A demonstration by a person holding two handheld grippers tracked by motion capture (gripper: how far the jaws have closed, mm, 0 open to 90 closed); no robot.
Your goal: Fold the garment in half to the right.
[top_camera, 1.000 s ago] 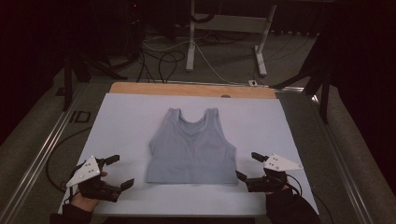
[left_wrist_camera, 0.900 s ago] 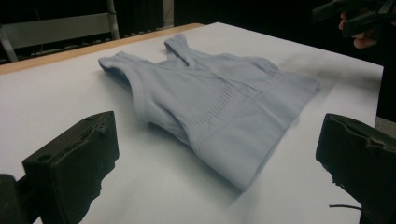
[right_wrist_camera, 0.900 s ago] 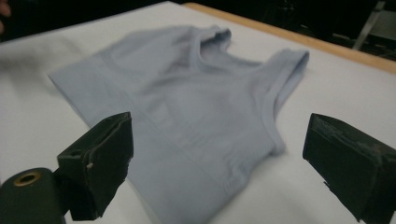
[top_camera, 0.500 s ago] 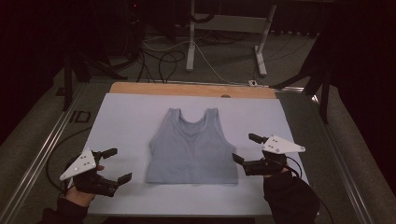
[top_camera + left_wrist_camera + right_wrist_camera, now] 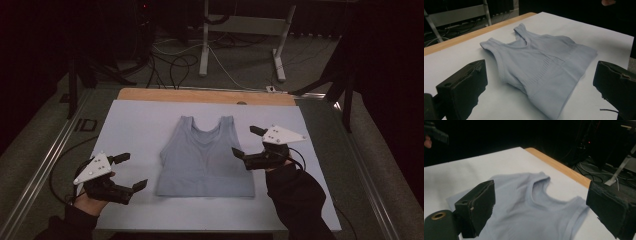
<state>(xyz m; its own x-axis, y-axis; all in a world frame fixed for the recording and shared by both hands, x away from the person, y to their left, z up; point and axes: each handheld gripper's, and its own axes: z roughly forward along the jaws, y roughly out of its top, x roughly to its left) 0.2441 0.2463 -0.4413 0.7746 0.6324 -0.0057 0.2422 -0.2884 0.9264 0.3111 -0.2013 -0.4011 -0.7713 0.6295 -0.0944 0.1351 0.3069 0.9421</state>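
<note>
1. a pale blue tank top [image 5: 204, 160] is laid flat in the middle of the white desk [image 5: 135, 120], straps toward the far wooden edge [image 5: 200, 95] and hem toward the person.
2. the step in hand is judged to be the approach before a first fold: nothing is gripped yet.
3. the right tool [image 5: 246, 141] is held wide, its jaws spread just beside the top's right edge, near the armhole.
4. the left tool [image 5: 131, 171] is also held wide and empty, near the hem's left corner but apart from the cloth.
5. next, a thin flat edge is to be pinched, so each tool probably needs to be lowered close to the desk and slid under a single layer.
6. nothing is placed in the way on the desk; metal frame legs [image 5: 205, 40] and loose cables [image 5: 170, 60] are seen on the floor beyond.
</note>
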